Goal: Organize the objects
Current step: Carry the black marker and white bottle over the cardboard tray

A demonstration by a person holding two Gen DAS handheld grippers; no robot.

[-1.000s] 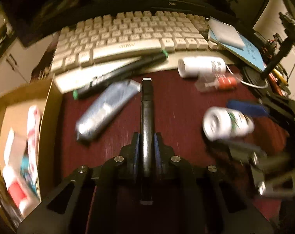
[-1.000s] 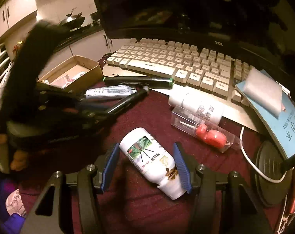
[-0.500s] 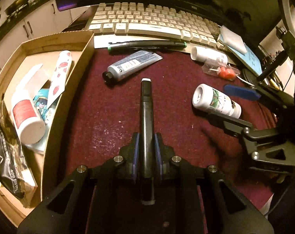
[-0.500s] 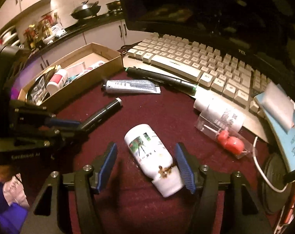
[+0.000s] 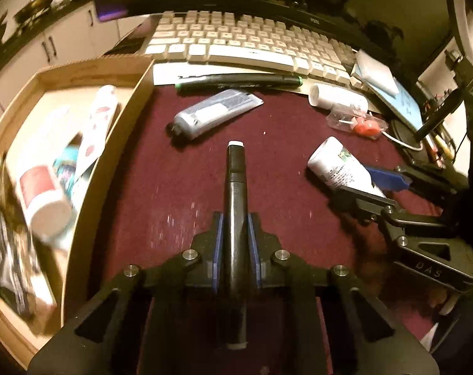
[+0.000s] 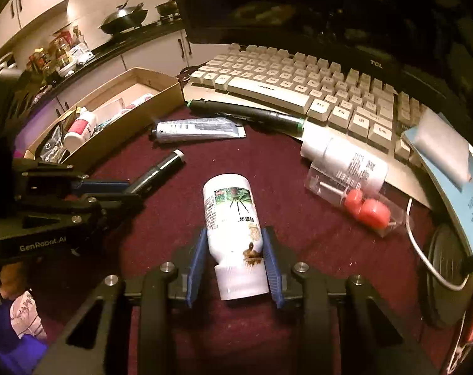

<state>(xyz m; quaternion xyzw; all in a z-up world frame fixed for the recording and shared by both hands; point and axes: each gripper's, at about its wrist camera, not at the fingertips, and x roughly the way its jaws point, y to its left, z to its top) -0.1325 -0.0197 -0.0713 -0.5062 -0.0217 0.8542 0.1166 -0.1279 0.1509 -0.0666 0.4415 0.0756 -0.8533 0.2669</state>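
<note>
Maroon-clothed surface point(image 5: 180, 187), cluttered, dim kitchen beyond. Left tool point(image 5: 235, 243): pressed tight on a black marker point(image 5: 234, 187), which juts ahead of it. Right tool point(image 6: 233, 262): jaws closing around a white pill bottle point(image 6: 231, 215) lying between the pads near its cap; grip low on the bottle, so it may pivot or slip when lifted. Left of the left tool: cardboard tray point(image 5: 111, 168), already crowded; a dropped marker could bounce off its wall. Farther ahead: grey tube point(image 5: 211, 114), green-capped marker point(image 5: 239, 81), keyboard point(image 5: 245, 47).
</note>
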